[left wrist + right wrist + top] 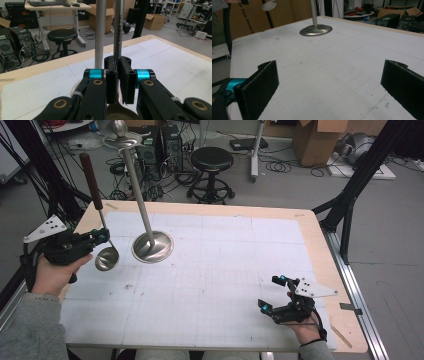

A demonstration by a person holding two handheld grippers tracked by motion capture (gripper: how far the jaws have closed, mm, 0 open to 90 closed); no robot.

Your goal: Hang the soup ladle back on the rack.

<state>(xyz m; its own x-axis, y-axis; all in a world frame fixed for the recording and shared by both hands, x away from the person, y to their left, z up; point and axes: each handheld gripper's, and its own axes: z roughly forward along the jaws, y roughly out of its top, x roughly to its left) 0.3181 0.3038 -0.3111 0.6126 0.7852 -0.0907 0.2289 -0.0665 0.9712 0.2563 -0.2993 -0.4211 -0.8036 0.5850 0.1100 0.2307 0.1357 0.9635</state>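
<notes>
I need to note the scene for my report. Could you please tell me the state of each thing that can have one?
left gripper: shut on the ladle.
ladle: held upright, handle up, bowl just above the table.
right gripper: open, holding nothing.
stand: upright on its round base, not touched.

A ladle (102, 237) is held upright at the table's (310, 227) left edge by the left gripper (102, 236). Just to its right, a stand (152, 246) is set on the table. The right gripper (272, 295) is placed well apart, near the front right corner.
</notes>
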